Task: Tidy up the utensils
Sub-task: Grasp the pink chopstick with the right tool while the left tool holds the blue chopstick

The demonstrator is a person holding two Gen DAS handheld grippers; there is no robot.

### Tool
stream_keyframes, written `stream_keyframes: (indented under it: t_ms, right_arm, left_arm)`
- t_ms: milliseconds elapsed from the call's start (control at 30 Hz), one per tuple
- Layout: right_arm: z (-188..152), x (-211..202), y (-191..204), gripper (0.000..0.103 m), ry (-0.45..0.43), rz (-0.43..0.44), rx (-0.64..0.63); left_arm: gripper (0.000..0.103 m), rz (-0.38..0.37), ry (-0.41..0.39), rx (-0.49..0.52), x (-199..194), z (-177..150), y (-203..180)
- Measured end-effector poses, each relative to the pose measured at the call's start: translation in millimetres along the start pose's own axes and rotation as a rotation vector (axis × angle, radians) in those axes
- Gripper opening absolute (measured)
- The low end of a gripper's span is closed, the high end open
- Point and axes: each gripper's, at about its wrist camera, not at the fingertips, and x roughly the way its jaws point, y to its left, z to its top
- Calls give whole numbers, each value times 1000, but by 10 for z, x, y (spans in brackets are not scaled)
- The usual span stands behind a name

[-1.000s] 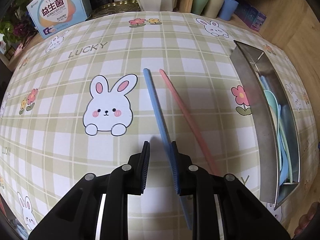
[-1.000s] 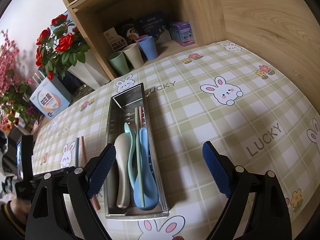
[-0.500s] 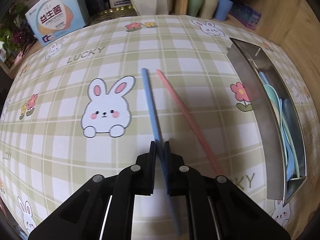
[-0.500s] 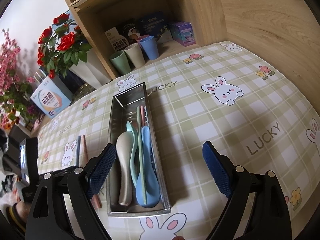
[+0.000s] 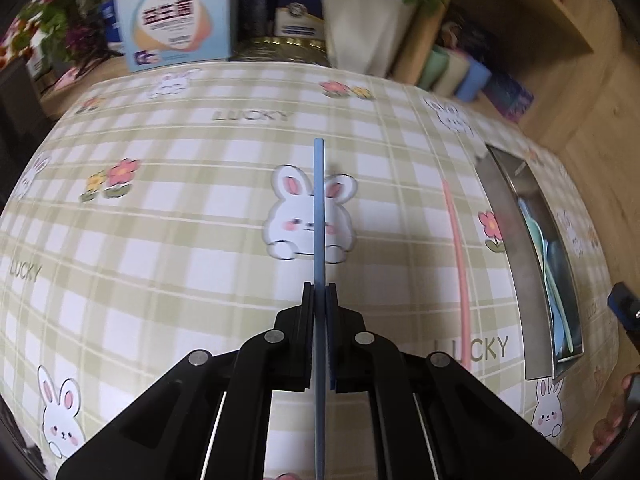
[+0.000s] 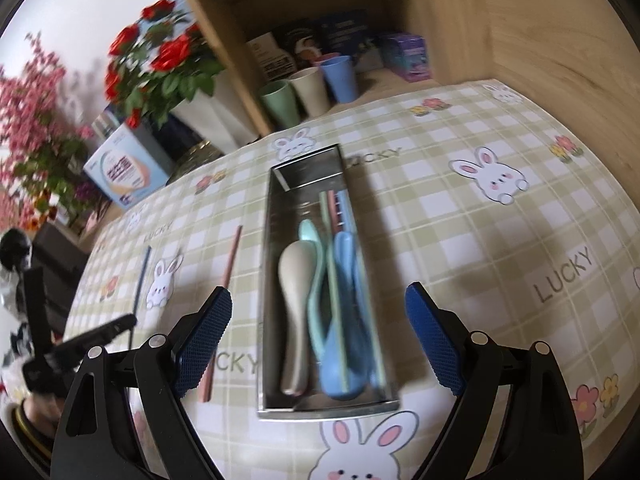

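My left gripper [image 5: 319, 296] is shut on a blue chopstick [image 5: 319, 208] and holds it pointing away over the checked tablecloth; the gripper [image 6: 120, 326] and chopstick [image 6: 141, 280] also show at the left of the right wrist view. A pink chopstick [image 5: 456, 256] lies on the cloth to its right, seen too in the right wrist view [image 6: 228, 276]. A steel utensil tray [image 6: 267, 280] holds spoons and chopsticks; it sits at the right edge of the left wrist view [image 5: 516, 248]. My right gripper [image 6: 318, 340] is open and empty, above the tray's near end.
Three cups [image 6: 308, 90], boxes and a wooden shelf stand at the back. A white vase of red flowers [image 6: 160, 64] and a light blue box [image 5: 176, 16] stand at the back left. A wooden wall runs along the right side.
My left gripper has closed on the blue chopstick, lifted it and swung it left, away from the pink one. The right gripper has moved over the tray, still open.
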Motion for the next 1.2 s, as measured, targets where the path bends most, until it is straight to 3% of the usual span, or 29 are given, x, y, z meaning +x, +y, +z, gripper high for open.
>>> stream_keyframes:
  t_ms: [267,567,633,967,1200]
  right_arm:
    - [-66,115,515,84,48,-10,-151]
    - [-182,570,1185,47,177,18,-292]
    - [-189,744,1273,25,199,-3,-296]
    - [-163,1312,1344,20,256,-173,-237]
    - [-196,1369,1369,18,247,-198,-221]
  left_arm:
    - [5,-7,-53,-56,-195,-90,347]
    - [5,-31,-109,-69,-305,-141,566]
    - [5,-39,-118,-77,-323,-158,615]
    - [5,-76,-123,-126,-320,-228,865]
    - [5,-116,-63,-154,-168,-289,917]
